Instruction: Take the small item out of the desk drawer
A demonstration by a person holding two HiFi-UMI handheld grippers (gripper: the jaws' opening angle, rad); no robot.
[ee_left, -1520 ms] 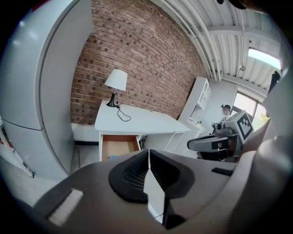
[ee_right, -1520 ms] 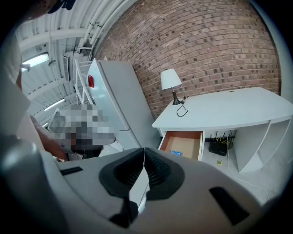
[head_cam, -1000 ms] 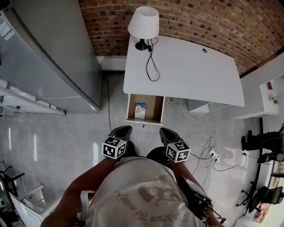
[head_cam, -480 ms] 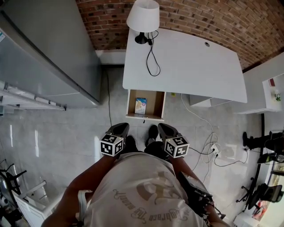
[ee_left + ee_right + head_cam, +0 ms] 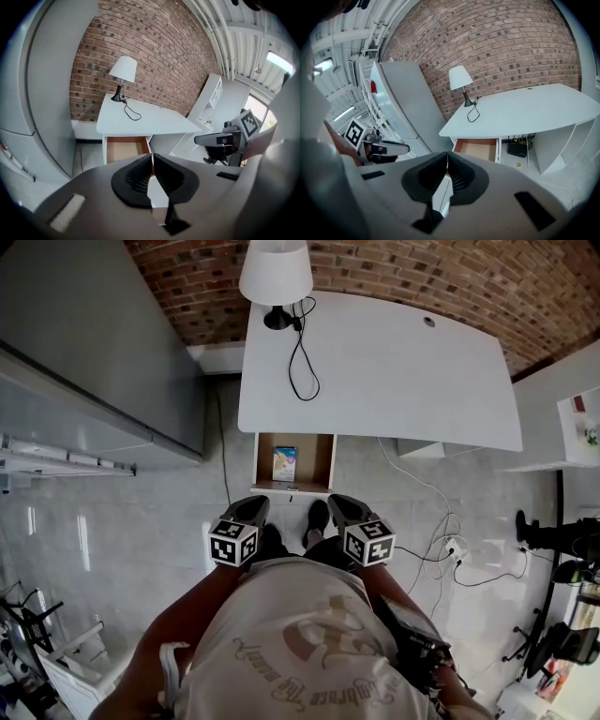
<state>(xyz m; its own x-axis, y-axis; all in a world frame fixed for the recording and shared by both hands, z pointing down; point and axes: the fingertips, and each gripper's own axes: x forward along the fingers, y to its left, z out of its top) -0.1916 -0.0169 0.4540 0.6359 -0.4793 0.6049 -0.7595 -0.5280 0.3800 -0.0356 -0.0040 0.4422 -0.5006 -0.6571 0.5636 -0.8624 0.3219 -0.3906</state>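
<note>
- While the small item lies flat on the bottom of the open drawer, toward its left side, my grasp could fail. It looks thin and light, so jaws coming down flat may push it along the wood rather than pinch it.
- Both my left gripper and my right gripper have their jaws pressed together with nothing between them. Both hang short of the drawer's front edge. If I reach in without parting one pair first, I will only nudge the item deeper, under the desk.
- The desk top covers the back of the drawer, so a steep approach could knock a gripper against its edge.
- Two grippers side by side may crowd that narrow opening, so I judge that one should go in alone.
- Behind the drawer, on the desk top, the lamp and its cord could shake if I jolt the desk.
- Right of the drawer, loose cables could trip me as I step closer.
</note>
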